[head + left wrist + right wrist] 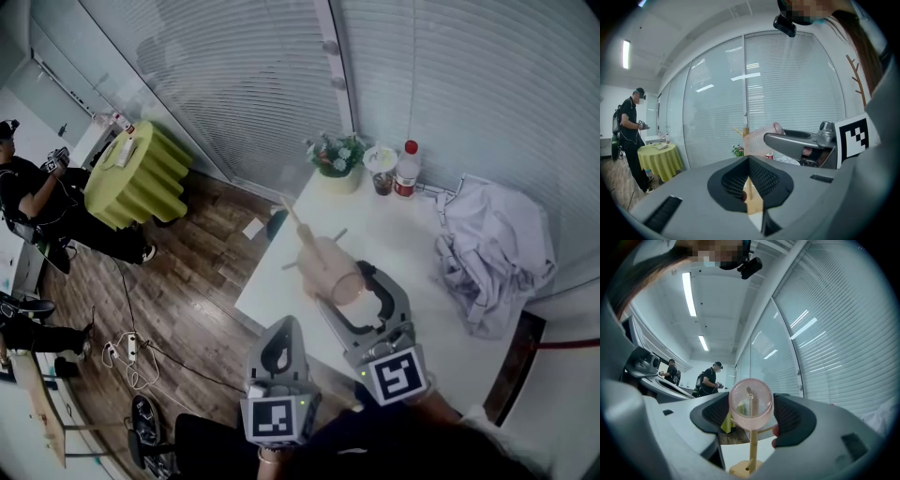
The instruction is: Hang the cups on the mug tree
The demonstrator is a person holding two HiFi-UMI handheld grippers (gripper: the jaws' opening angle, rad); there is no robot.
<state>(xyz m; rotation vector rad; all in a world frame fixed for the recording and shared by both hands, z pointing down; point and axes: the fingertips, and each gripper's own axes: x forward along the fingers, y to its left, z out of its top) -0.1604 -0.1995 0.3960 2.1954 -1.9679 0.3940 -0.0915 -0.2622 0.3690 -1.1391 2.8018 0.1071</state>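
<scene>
Plastic, I'd judge: the pink cup (750,398) looks light, stiff and slick. My right gripper (752,414) clamps its sides beside the mug tree (752,452); left gripper (749,182) closed, empty.

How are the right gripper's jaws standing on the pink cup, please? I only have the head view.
Observer: In the right gripper view the right gripper is shut on the pink cup, with one pad at each side of it.
Operator: Thank you. Is the cup lined up with the mug tree?
Observer: Yes. The mug tree stands straight behind the cup, and its stem shows through the cup's clear wall. Whether a peg is inside the cup, I cannot tell.
Operator: And is the left gripper carrying anything?
Observer: No. In the left gripper view the left gripper has its jaws together at the tips, with nothing between them.
</scene>
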